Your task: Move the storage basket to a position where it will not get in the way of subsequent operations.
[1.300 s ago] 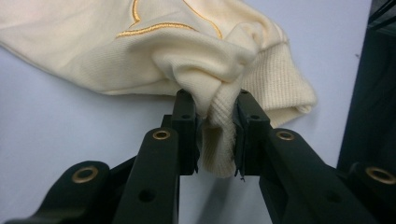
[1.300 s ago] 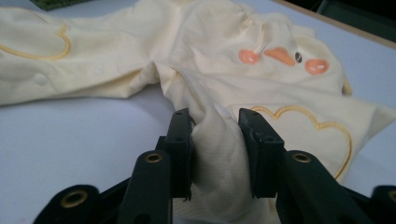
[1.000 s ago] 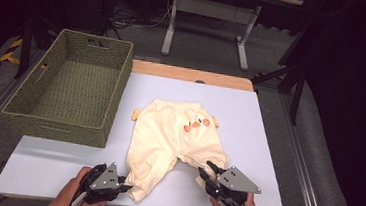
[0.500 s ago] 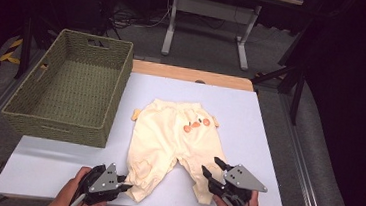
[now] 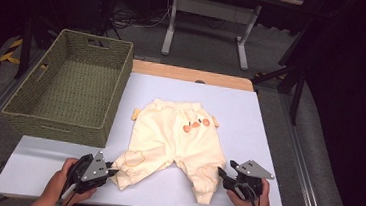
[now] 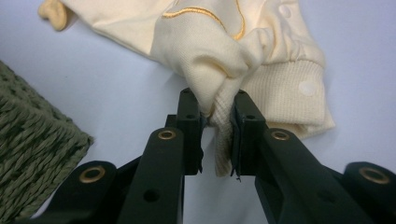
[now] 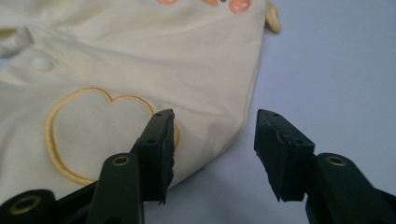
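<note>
The yellow pants point(image 5: 173, 141) lie flat in the middle of the white table point(image 5: 270, 120), with the legs toward the person. The left gripper point(image 5: 111, 167) pinches the cuff point(image 6: 219, 112) of one leg tight between its jaws. The right gripper point(image 5: 221, 173) sits at the edge of the other leg. Its jaws have just been opening, and they stand apart with one over the cloth and one over the table. A green basket point(image 5: 71, 91) stands beside the pants.

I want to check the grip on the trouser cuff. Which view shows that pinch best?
The left gripper view: the left gripper has bunched cuff fabric squeezed between its jaws. The high view shows that gripper small at the leg's end. The right gripper view shows the other leg.
</note>
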Demonstrator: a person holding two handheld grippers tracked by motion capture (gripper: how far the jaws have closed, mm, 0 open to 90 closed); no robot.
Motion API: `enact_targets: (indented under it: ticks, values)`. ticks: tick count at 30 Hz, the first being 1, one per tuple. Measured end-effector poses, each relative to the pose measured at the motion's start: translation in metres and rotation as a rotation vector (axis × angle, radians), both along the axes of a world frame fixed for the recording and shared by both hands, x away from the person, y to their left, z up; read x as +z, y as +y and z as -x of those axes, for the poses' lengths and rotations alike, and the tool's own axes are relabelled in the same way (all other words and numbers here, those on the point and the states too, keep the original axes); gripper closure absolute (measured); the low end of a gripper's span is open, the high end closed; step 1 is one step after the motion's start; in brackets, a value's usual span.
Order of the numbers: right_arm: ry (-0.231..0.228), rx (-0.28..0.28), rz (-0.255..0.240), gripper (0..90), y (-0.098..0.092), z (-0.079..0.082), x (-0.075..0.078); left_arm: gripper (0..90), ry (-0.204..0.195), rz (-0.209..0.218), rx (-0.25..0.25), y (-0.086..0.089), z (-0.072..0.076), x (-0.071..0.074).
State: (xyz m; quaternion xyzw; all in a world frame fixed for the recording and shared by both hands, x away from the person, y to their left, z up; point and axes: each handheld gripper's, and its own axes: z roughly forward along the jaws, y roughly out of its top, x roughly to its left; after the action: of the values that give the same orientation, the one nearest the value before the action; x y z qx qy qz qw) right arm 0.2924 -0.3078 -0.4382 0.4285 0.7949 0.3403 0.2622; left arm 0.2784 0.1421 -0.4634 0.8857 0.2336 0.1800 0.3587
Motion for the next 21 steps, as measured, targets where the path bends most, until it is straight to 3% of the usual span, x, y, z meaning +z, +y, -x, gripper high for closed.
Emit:
enact_targets:
  ticks: [4, 7, 8, 10, 13, 14, 17, 19, 20, 21]
  values:
    - [0.028, -0.022, 0.052, 49.3, -0.005, -0.004, -0.005, 76.8, 0.015, -0.001, -0.005, 0.001, -0.001, -0.003]
    - [0.056, -0.039, 0.129, 49.3, -0.012, -0.004, -0.008, 76.6, 0.032, 0.018, -0.02, -0.001, 0.0, -0.004]
    - [0.07, -0.039, 0.129, 49.2, -0.013, -0.005, -0.009, 76.6, 0.043, 0.031, -0.032, -0.001, 0.0, -0.005]
    - [0.099, -0.004, 0.102, 49.3, -0.014, -0.004, -0.013, 76.5, 0.051, 0.037, -0.043, -0.002, 0.001, -0.005]
    - [0.105, 0.03, 0.077, 48.0, -0.012, -0.003, -0.013, 76.5, 0.051, 0.043, -0.056, -0.004, 0.002, -0.005]
    - [0.102, 0.071, 0.066, 47.7, -0.005, -0.001, -0.013, 76.4, 0.058, 0.045, -0.053, -0.004, 0.002, -0.005]
    - [0.097, 0.112, 0.047, 47.3, 0.001, 0.0, -0.013, 76.1, 0.064, 0.05, -0.075, -0.006, 0.003, -0.006]
    - [0.068, 0.159, -0.002, 46.9, 0.008, 0.003, -0.011, 75.8, 0.069, 0.053, -0.082, -0.007, 0.003, -0.007]
    - [0.068, 0.159, -0.002, 46.9, 0.008, 0.003, -0.011, 75.8, 0.071, 0.058, -0.09, -0.007, 0.003, -0.008]
    - [0.049, 0.174, -0.042, 46.9, 0.013, 0.004, -0.008, 75.5, 0.071, 0.057, -0.091, -0.007, 0.003, -0.008]
